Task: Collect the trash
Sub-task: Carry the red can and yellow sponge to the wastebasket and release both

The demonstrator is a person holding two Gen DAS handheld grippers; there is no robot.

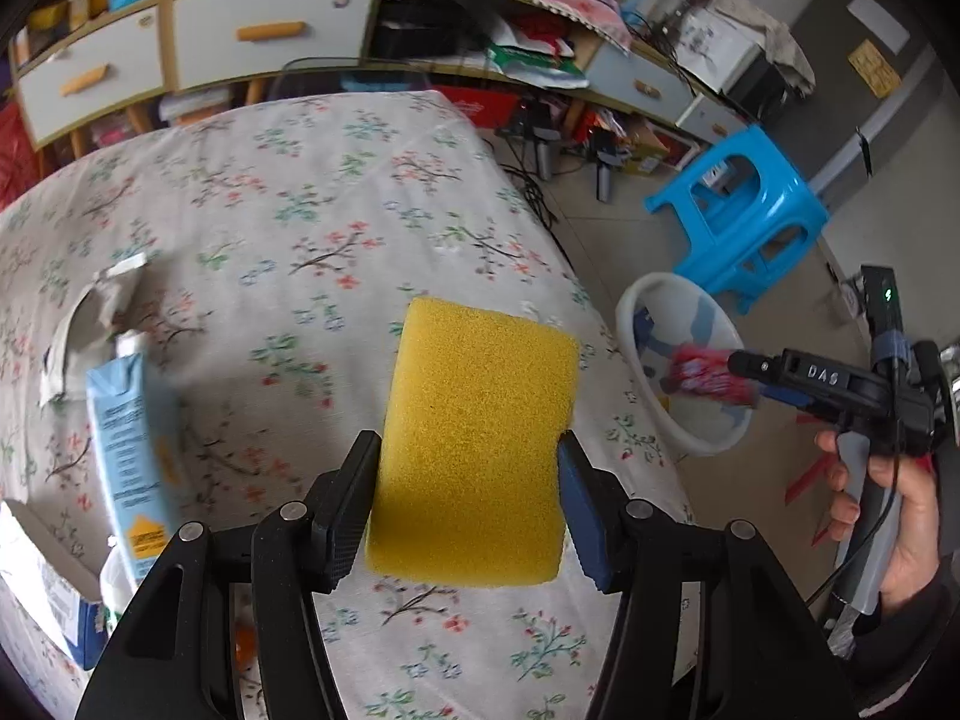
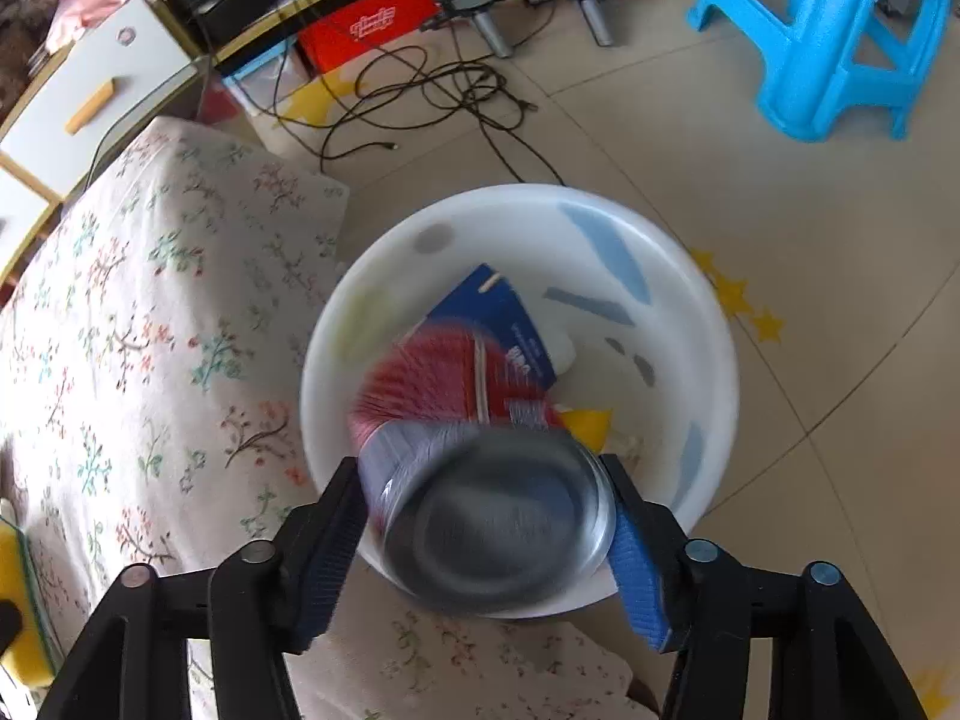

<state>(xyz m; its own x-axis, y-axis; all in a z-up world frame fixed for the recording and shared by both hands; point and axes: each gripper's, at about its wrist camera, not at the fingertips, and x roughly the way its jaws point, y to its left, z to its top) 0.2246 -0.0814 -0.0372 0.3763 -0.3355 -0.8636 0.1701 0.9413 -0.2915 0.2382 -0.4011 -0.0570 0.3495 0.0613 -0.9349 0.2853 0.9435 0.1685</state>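
Note:
My left gripper (image 1: 468,474) is shut on a yellow sponge (image 1: 474,438) and holds it above the floral tablecloth (image 1: 300,210). My right gripper (image 2: 486,516) holds a red and blue drink can (image 2: 474,462) over the white bin (image 2: 690,276) on the floor beside the table; the can is blurred. The same can (image 1: 708,375) and bin (image 1: 636,312) show in the left wrist view at the right. The bin holds a blue carton (image 2: 504,312) and yellow scraps. A light blue carton (image 1: 132,456) and torn paper (image 1: 90,324) lie on the table's left.
A blue plastic stool (image 1: 744,210) stands on the tile floor behind the bin. Black cables (image 2: 420,96) trail across the floor. A cabinet with drawers (image 1: 198,42) stands behind the table. An open cardboard box (image 1: 48,588) sits at the table's front left.

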